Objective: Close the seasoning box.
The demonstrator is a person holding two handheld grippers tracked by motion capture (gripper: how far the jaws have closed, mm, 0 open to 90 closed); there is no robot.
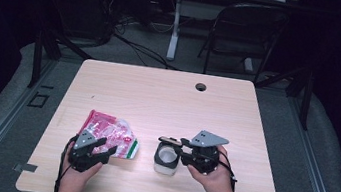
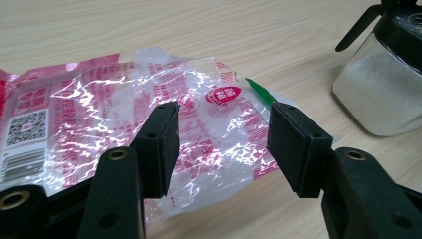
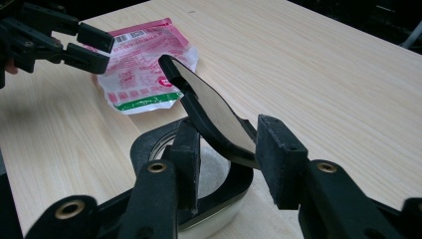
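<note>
Lying left: plastic packet (image 1: pixel 108 139), flat on table (image 1: pixel 168 100).
Left gripper (image 2: pixel 223 144): jaws wide, holding nothing, over packet.
Jar (image 1: pixel 167 158): beside packet, flip lid (image 3: pixel 209 109) raised.
Right gripper (image 3: pixel 226 164): jaws parted around lid, not clamping.

packet (image 2: pixel 149 119) bears unreadable print and qr code.

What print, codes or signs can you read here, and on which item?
Bag: red print, too blurred and crinkled to read.
Bag: red oval badge, characters illegible.
Bag: QR code and barcode, no digits legible.
Jar: no label or text visible.
</note>
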